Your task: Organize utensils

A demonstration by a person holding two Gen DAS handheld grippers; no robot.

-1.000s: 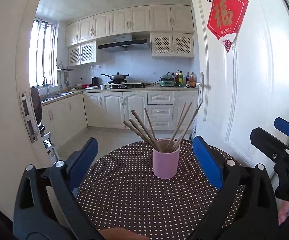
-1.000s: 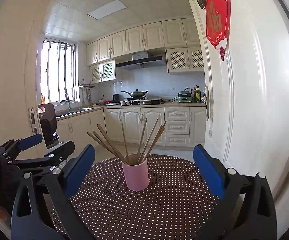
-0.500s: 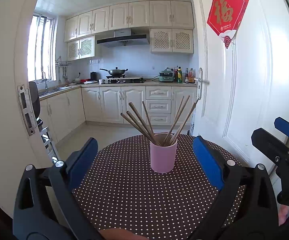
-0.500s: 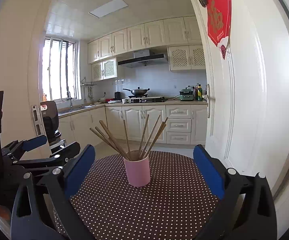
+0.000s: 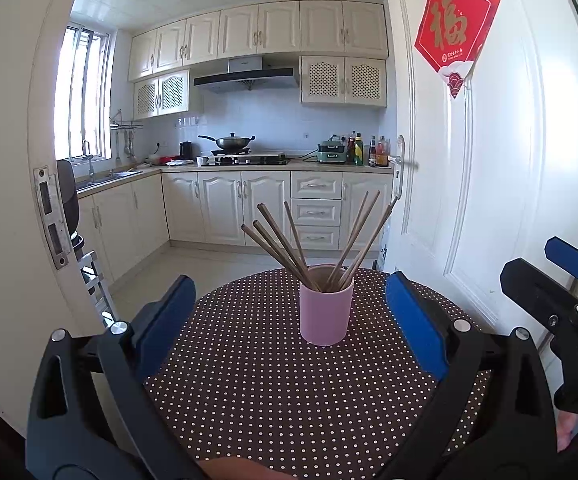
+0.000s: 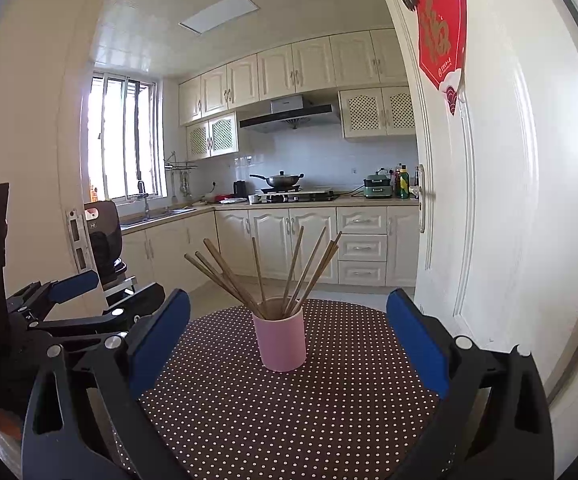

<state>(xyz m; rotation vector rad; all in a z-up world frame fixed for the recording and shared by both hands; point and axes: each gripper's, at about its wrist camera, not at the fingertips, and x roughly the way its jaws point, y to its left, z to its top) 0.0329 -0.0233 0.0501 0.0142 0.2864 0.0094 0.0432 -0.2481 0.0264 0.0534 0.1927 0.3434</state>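
A pink cup stands upright on a round table with a brown, white-dotted cloth. Several brown chopsticks fan out of the cup. My left gripper is open, its blue pads wide apart, with the cup a little beyond them. My right gripper is open too, and the cup sits ahead between its fingers. Neither gripper holds anything. Each gripper shows at the edge of the other's view.
A white door with a red paper sign stands close on the right of the table. Behind it lies a kitchen with cream cabinets, a stove with a wok and a window.
Both cameras have tilted up slightly, so the cup sits a little higher in the left view and lower and more central in the right. Both grippers stay open.
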